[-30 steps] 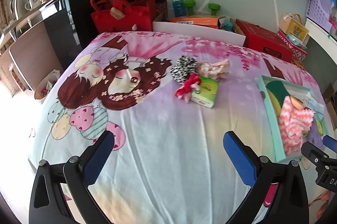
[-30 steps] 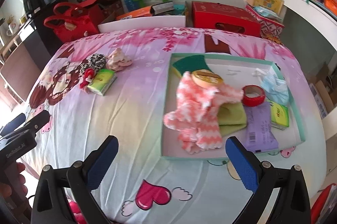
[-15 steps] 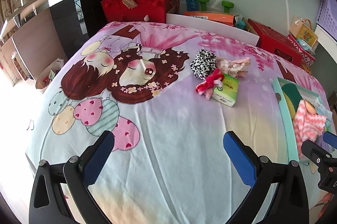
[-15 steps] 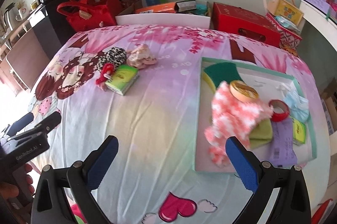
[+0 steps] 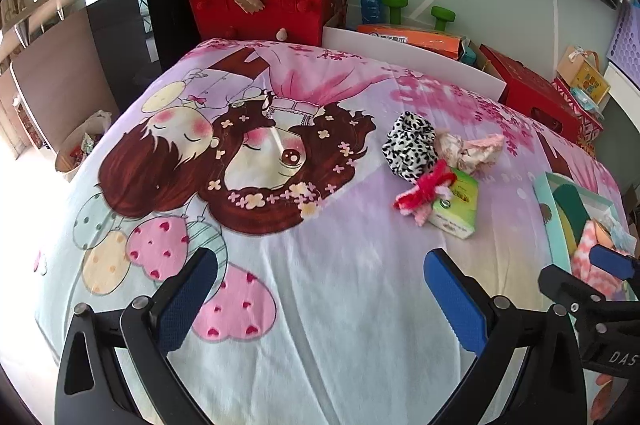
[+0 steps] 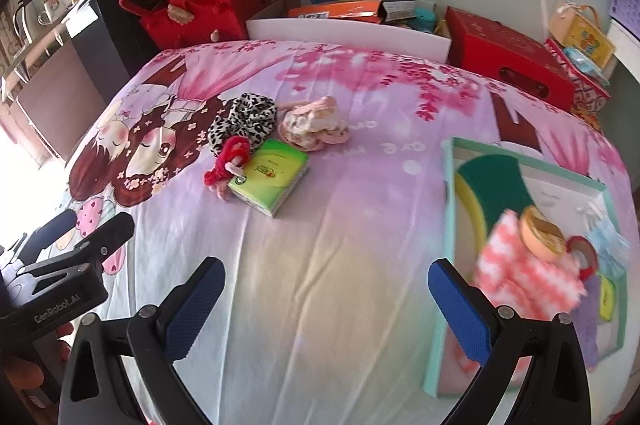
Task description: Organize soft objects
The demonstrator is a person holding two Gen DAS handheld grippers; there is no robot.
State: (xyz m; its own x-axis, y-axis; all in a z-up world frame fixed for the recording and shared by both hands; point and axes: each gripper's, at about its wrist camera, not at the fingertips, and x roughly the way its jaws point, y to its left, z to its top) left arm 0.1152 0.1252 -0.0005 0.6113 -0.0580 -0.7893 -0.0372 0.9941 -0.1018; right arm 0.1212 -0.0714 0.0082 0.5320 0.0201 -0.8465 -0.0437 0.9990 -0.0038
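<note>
A leopard-print scrunchie [image 6: 243,122], a pink crumpled cloth [image 6: 314,123], a red fuzzy tie [image 6: 228,161] and a green tissue pack [image 6: 270,175] lie together mid-bed; they also show in the left wrist view, scrunchie [image 5: 408,145], tissue pack [image 5: 456,209]. A teal tray [image 6: 448,209] at right holds a pink-white towel [image 6: 528,277], a green sponge and tape rolls. My left gripper [image 5: 320,297] and right gripper [image 6: 326,301] are both open and empty, above the near part of the bed.
A red handbag [image 5: 260,5], red boxes [image 6: 508,61], an orange box, a bottle and green dumbbells stand behind the bed's white headboard [image 6: 348,29]. A dark cabinet [image 5: 120,37] stands at the left. The cartoon bedsheet [image 5: 280,265] spreads under both grippers.
Both grippers have swung left and forward: the small pile has moved toward the middle and grown larger, and the tray has slid toward the right edge. Both grippers stay open.
</note>
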